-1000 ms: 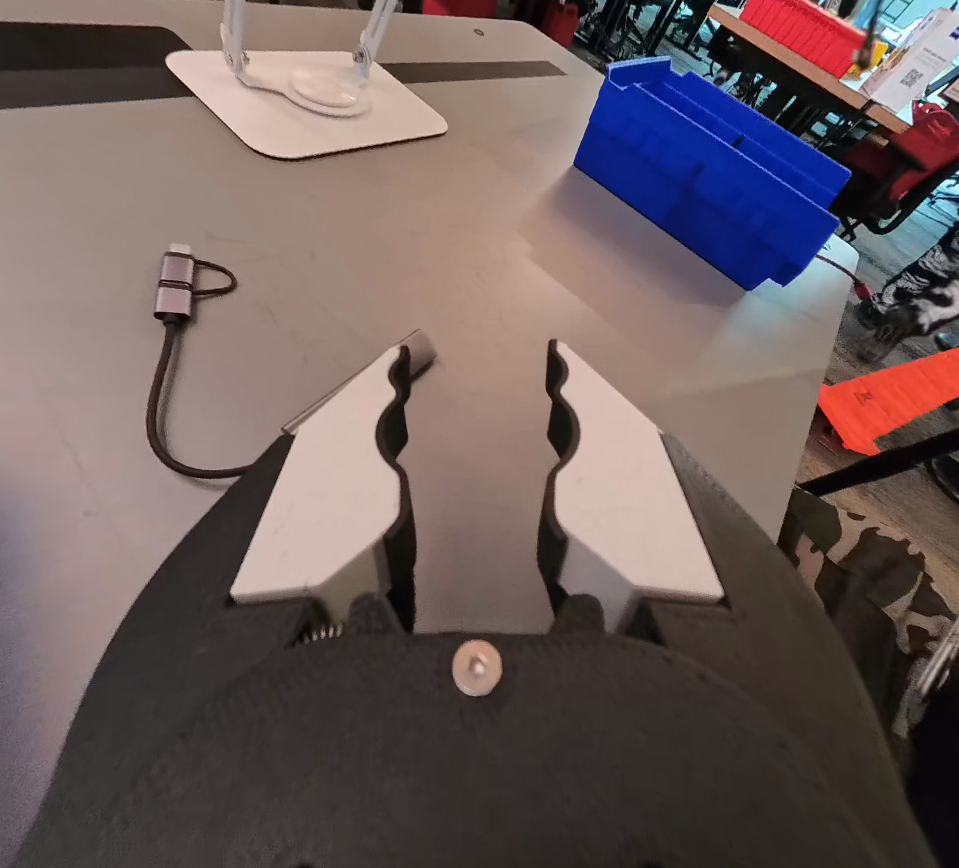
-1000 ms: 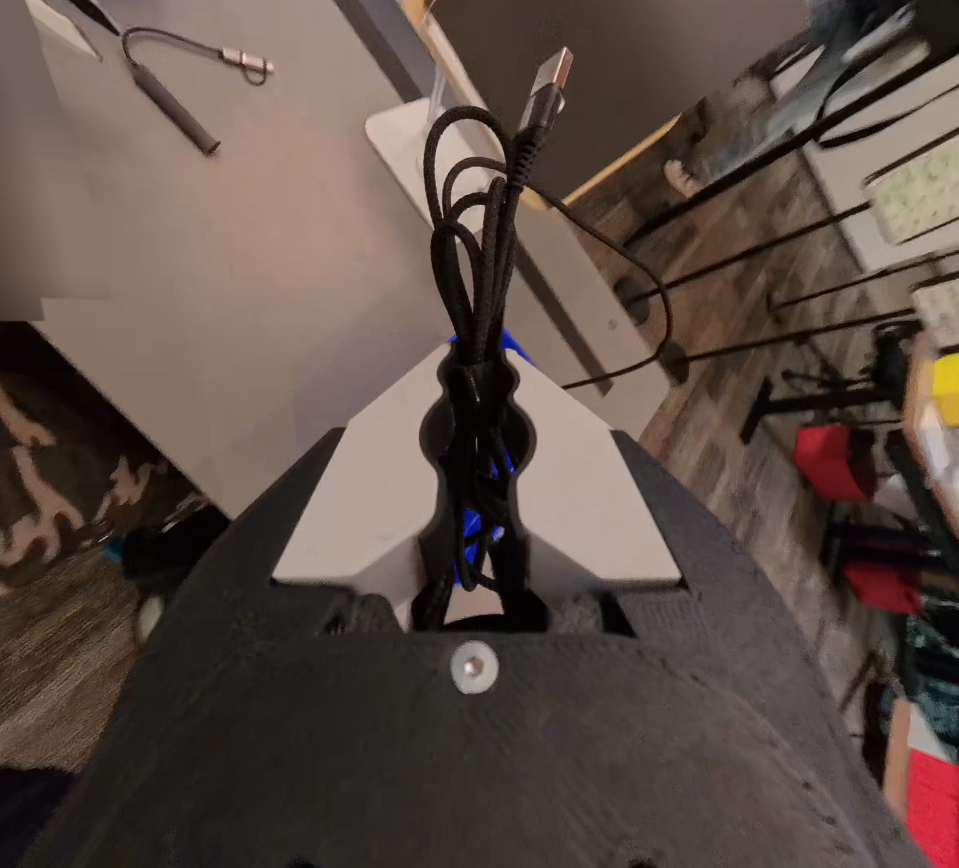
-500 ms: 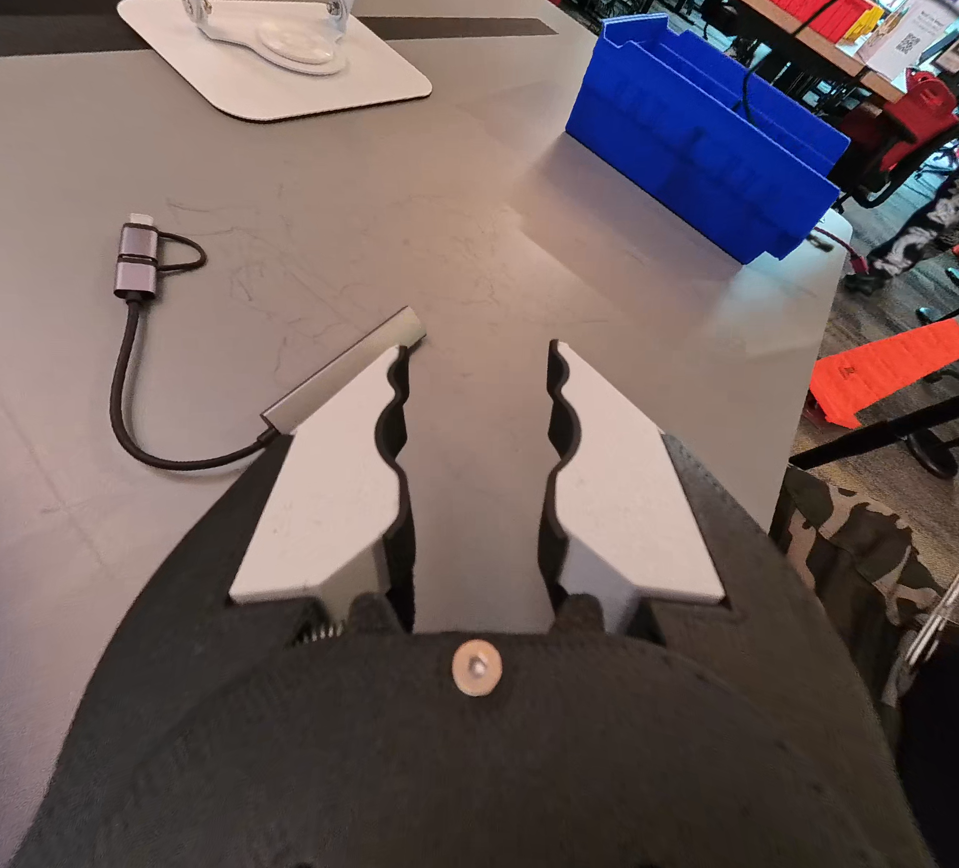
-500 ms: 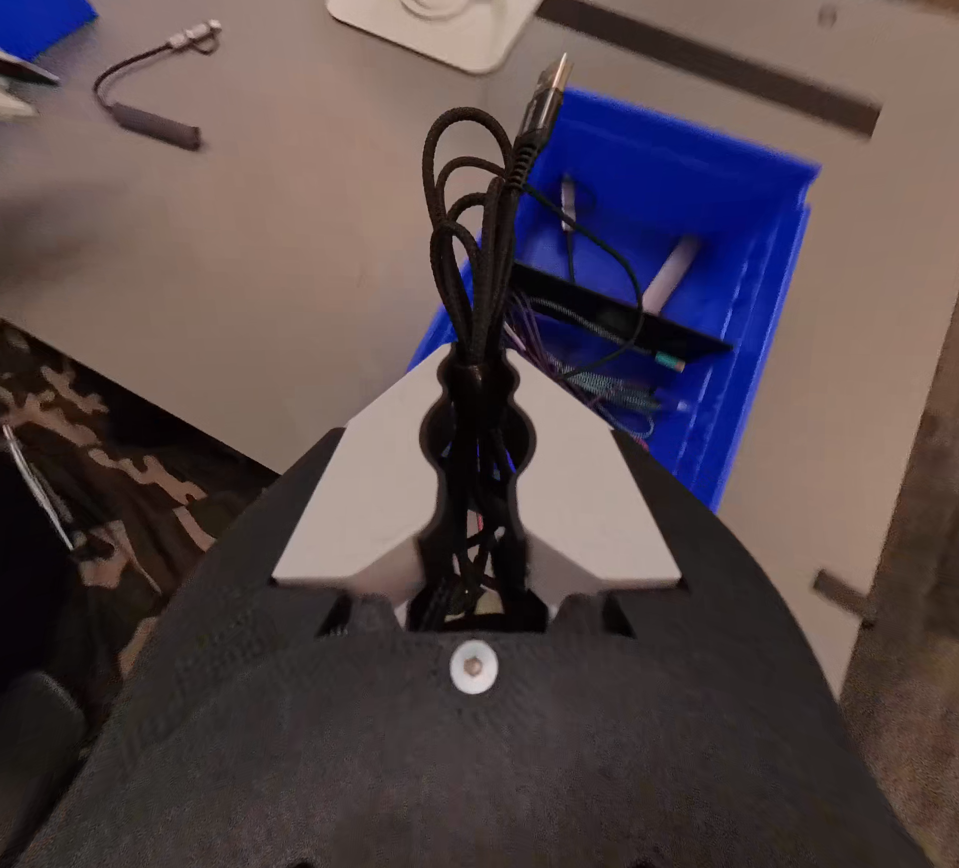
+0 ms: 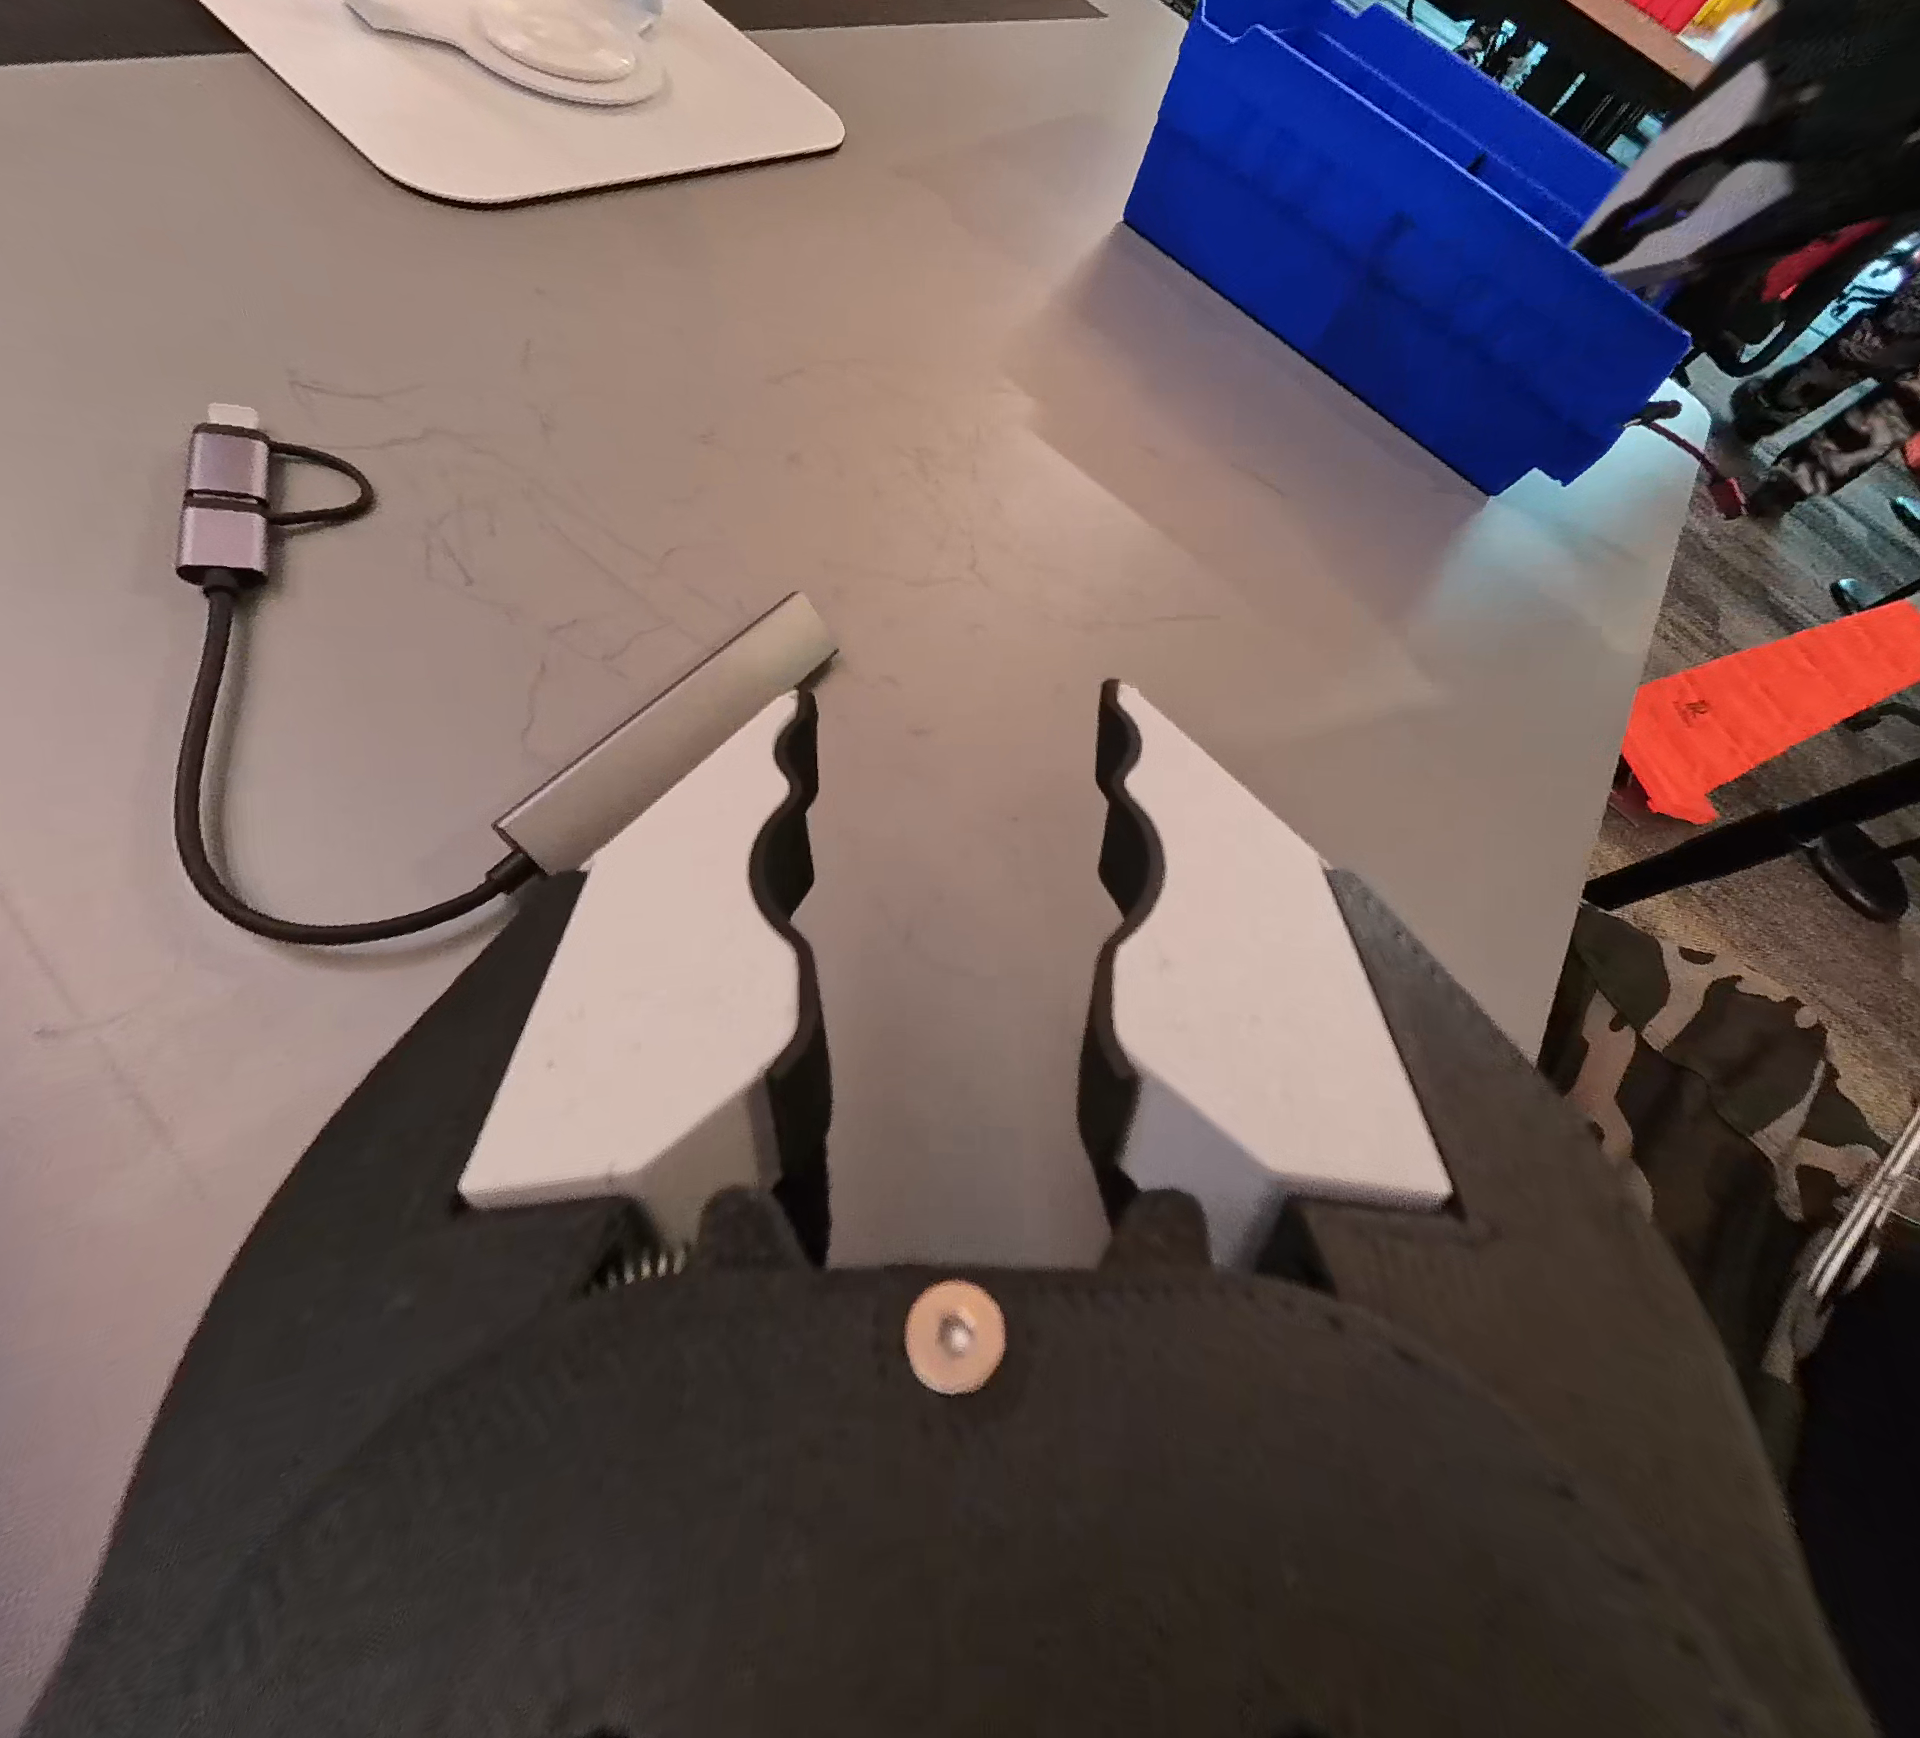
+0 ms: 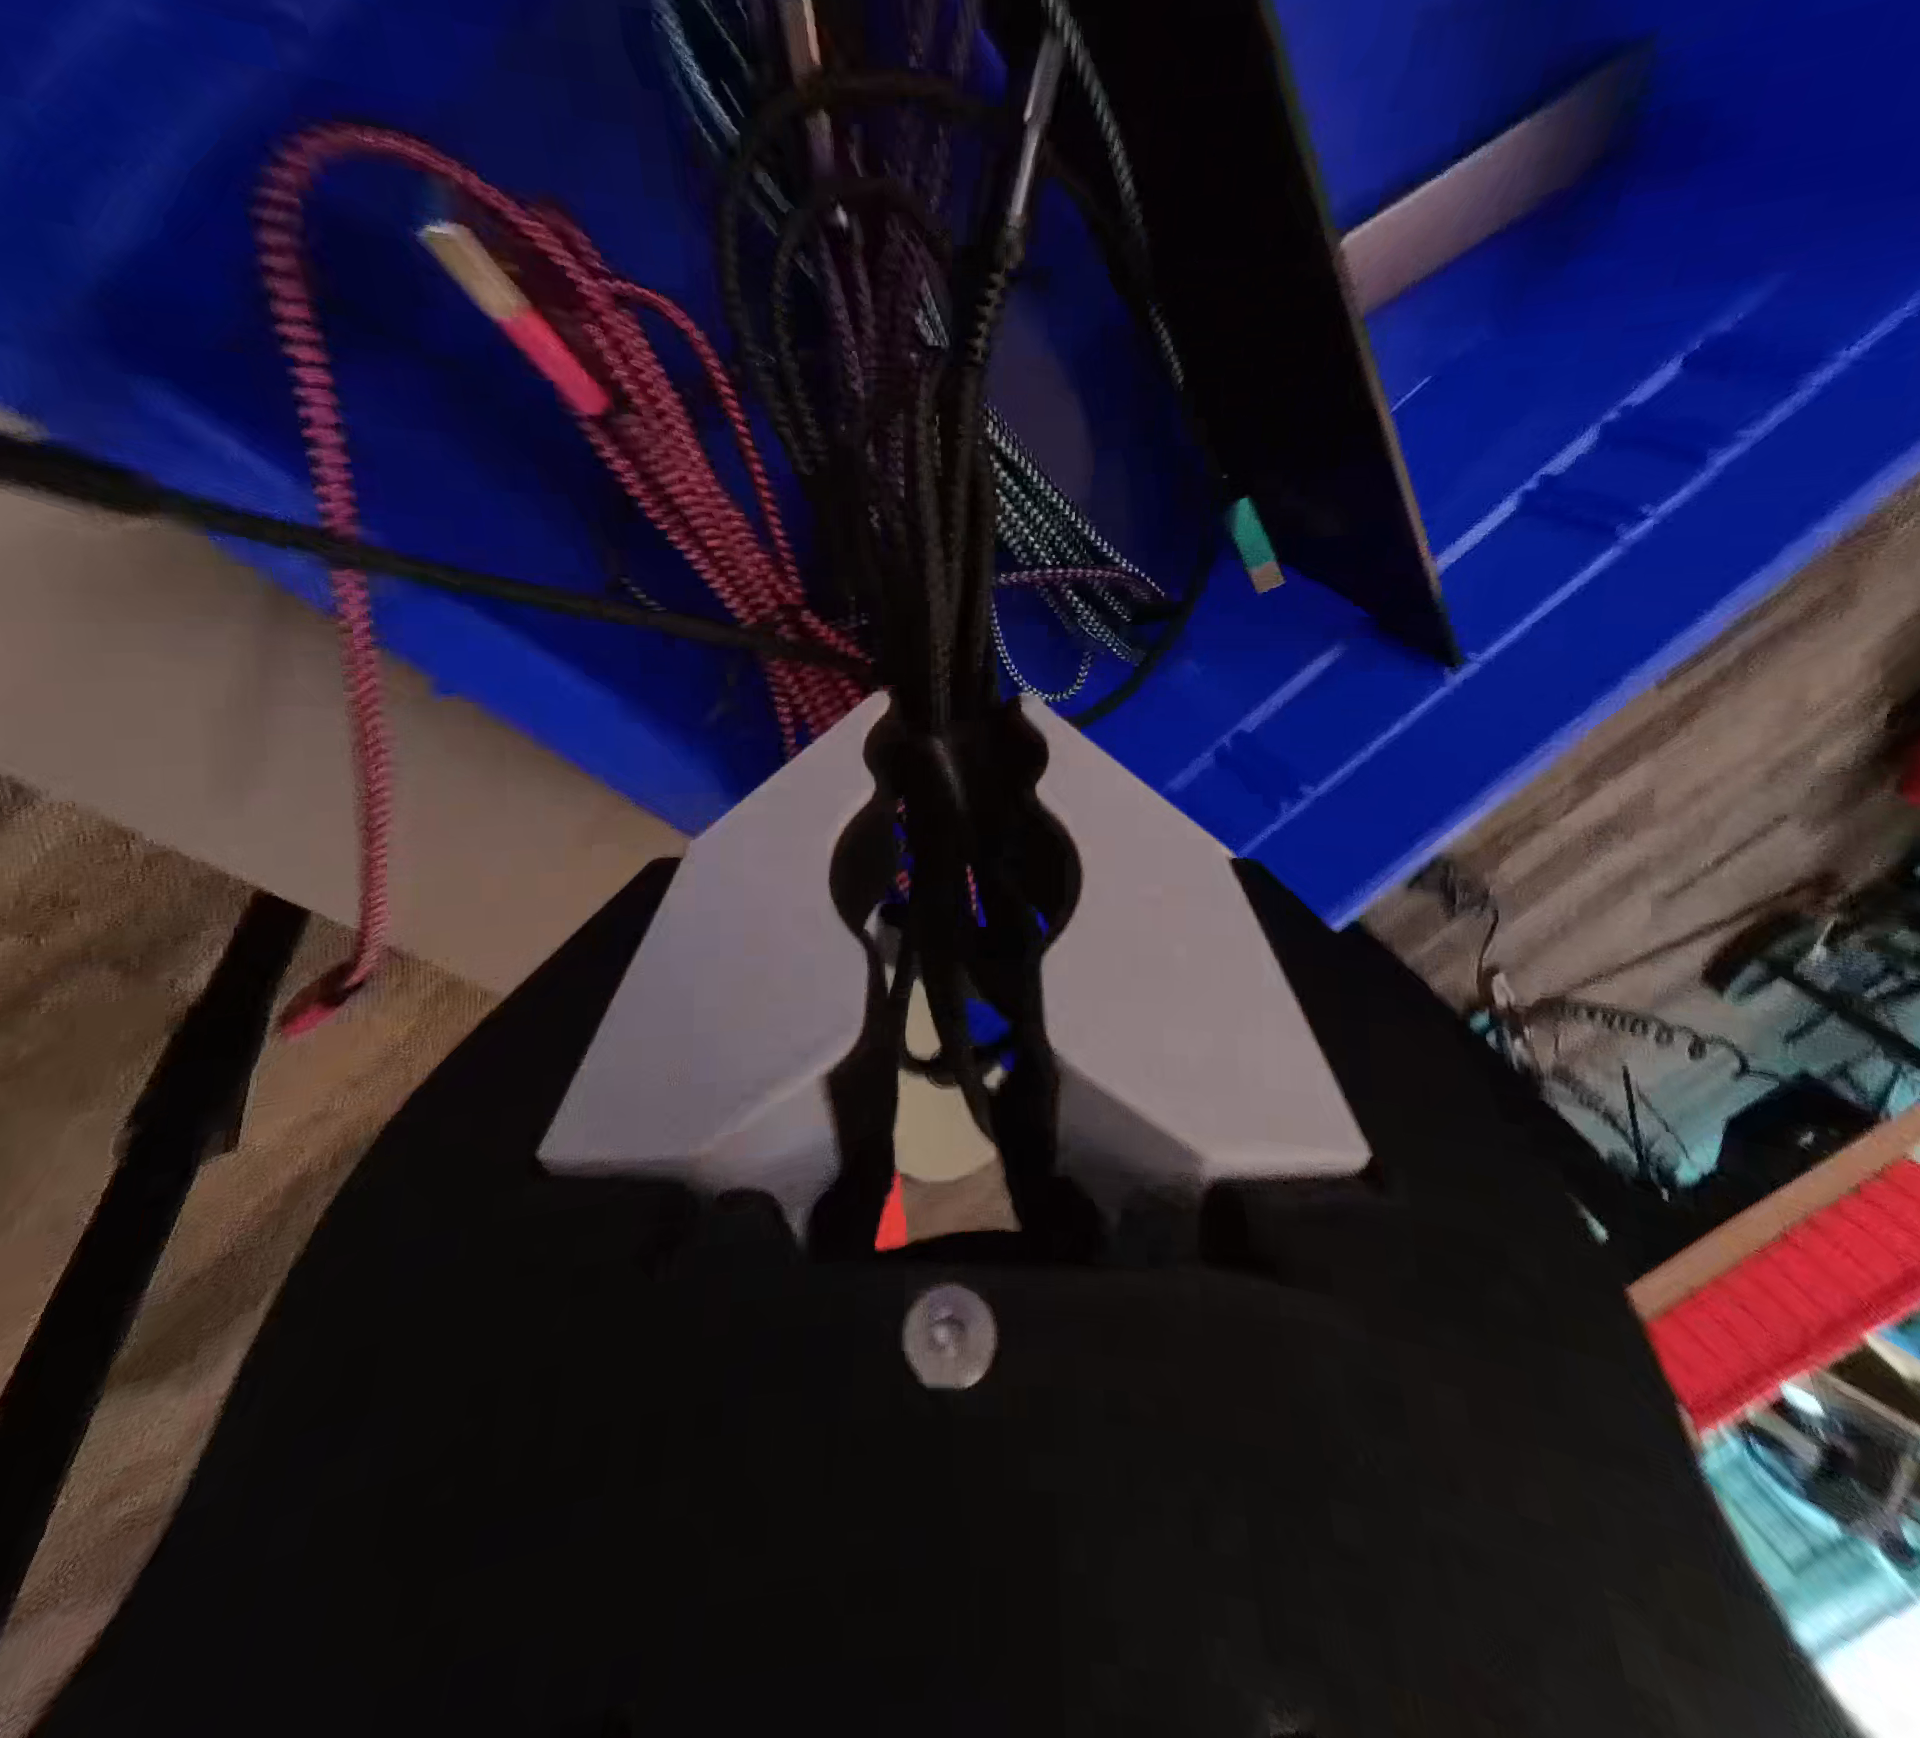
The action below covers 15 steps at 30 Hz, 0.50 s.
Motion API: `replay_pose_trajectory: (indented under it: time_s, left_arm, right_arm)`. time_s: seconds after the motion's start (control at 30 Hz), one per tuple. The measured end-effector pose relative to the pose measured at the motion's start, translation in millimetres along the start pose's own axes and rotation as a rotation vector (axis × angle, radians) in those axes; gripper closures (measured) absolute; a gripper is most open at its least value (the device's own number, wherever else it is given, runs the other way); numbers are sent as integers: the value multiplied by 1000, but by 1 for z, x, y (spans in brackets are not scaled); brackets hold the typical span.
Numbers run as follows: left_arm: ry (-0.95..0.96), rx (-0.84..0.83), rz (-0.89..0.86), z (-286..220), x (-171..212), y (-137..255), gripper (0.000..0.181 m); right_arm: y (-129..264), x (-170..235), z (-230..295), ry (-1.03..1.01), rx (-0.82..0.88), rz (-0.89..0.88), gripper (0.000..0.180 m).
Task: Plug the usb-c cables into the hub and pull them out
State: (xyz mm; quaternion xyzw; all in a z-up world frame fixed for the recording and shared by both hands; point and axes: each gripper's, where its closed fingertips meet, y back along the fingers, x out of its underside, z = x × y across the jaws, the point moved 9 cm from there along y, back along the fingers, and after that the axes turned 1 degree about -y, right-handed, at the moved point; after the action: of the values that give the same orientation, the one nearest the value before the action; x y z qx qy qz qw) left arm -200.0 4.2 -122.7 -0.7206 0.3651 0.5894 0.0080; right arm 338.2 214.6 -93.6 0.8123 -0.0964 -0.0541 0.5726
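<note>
Grey hub (image 5: 665, 738) beside left jaws, black cable (image 6: 940, 483) clamped in right jaws

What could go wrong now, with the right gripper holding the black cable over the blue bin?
1. The black cable hangs in loops among other cables; on release or lift it may snag the red cable.
2. The red cable already trails over the bin wall and may slide out.
3. The hub lies half under the open left gripper, which may knock it.
</note>
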Motion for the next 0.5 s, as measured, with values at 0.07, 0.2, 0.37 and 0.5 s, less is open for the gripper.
replay_pose_trajectory:
  time_s: [0.07,0.2,0.37,0.5]
  left_arm:
    - [-5,5,8,-1,0,0,128]
    - [0,17,41,-3,1,-2,124]
    - [-9,35,89,-9,2,-11,117]
    - [-143,4,104,-27,-3,-14,118]
  right_arm:
    - [-21,-6,-2,-12,-72,70,149]
    - [-9,-5,-14,-133,-154,160,88]
    - [77,-32,-28,-166,-47,-40,92]
    - [124,-147,26,78,-66,-379,103]
